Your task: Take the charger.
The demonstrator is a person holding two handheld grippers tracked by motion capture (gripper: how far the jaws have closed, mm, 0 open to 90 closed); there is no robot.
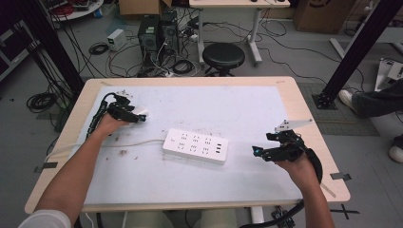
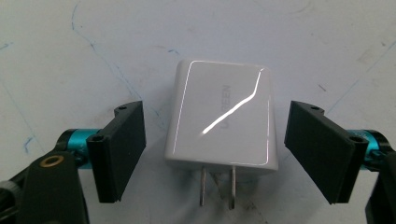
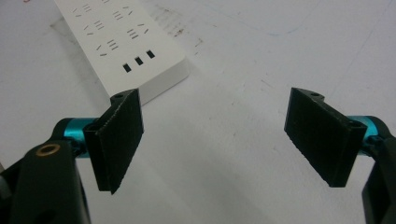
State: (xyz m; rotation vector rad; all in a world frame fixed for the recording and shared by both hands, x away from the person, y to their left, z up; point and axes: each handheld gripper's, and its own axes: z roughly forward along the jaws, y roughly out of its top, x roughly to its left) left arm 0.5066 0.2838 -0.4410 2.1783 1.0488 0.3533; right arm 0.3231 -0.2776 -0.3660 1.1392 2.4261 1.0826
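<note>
Your table carried a white mat; on it lay a power strip and a charger.

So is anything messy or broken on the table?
Nothing looks broken. The white charger lies flat between the left gripper's open jaws, and the power strip sits slightly slanted. The tabletop has scuffs and small dark crumbs.

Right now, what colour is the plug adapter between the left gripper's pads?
Glossy white, with two metal prongs; the plug adapter shows best in the left gripper view.
</note>
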